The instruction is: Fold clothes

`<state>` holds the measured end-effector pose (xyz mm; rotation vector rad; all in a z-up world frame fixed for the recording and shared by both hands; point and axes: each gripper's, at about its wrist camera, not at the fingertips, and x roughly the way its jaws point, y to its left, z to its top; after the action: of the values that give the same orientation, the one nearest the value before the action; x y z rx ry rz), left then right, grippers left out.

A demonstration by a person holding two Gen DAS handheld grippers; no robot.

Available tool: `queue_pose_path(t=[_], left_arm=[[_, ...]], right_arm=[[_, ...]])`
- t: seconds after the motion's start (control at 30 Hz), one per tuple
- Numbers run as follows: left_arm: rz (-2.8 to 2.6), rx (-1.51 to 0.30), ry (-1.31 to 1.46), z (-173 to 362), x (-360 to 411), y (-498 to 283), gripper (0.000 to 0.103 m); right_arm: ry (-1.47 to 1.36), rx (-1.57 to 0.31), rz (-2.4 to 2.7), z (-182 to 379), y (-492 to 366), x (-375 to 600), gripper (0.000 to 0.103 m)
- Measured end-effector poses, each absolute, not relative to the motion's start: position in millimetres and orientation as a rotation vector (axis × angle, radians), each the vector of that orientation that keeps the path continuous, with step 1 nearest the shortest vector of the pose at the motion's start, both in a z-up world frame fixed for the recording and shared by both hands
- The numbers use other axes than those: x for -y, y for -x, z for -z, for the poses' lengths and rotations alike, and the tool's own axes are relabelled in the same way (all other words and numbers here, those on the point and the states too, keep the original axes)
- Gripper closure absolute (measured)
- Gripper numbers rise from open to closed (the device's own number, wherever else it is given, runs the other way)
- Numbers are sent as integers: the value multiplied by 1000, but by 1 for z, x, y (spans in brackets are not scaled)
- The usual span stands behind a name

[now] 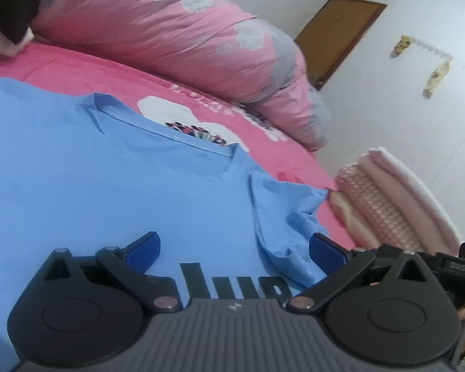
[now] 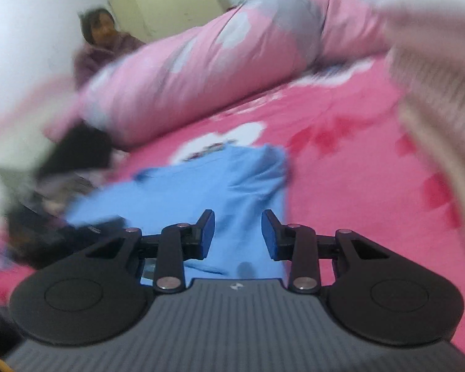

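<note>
Left gripper (image 1: 234,249) nearest, jaws spread wide and released, grasping nothing, low over blue T-shirt (image 1: 108,186). T-shirt spread flat on pink bedsheet (image 1: 77,62), collar toward rolled pink duvet (image 1: 170,31); folded pink stack (image 1: 387,201) just beside its sleeve. Right gripper (image 2: 238,235) over same T-shirt's edge, jaws partly parted, nothing pinched. Dark clothes (image 2: 77,155) beside T-shirt's far side; view blurred.

Left tongs (image 1: 234,249) wide apart; right tongs (image 2: 238,232) narrower, empty.
</note>
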<state>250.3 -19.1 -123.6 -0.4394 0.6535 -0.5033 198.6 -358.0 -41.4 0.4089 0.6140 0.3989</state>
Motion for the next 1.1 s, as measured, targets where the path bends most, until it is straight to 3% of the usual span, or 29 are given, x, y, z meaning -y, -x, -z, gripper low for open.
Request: queue_pose_path(t=[0.17,0.33,0.53,0.6,0.67,0.93,1.1], left_arm=[[407,-679,352,107,37,-255,1],[374,-700,177,82,79,-296,3],[424,-701,-12,78,130,-340,15],[453,-714,-60,84,141,-349,29],[486,-717,-118,88,150,-353,34],[628,-596,-441,91,173,-354,36],[747,-574,-552,96,186,-358,45]], right_arm=[[-395,-741,-563,75,-209,350,72],[-320,-704,-586,79,-200,356,71],[-380,-706,-600,89,-203,366,72],[-412,-706,-608,93,-209,368,72],[-429,-706,-613,95,-210,371,72],[-451,-705,-622,98,-215,370,72],[-457,-706,-624,98,-211,372,72]])
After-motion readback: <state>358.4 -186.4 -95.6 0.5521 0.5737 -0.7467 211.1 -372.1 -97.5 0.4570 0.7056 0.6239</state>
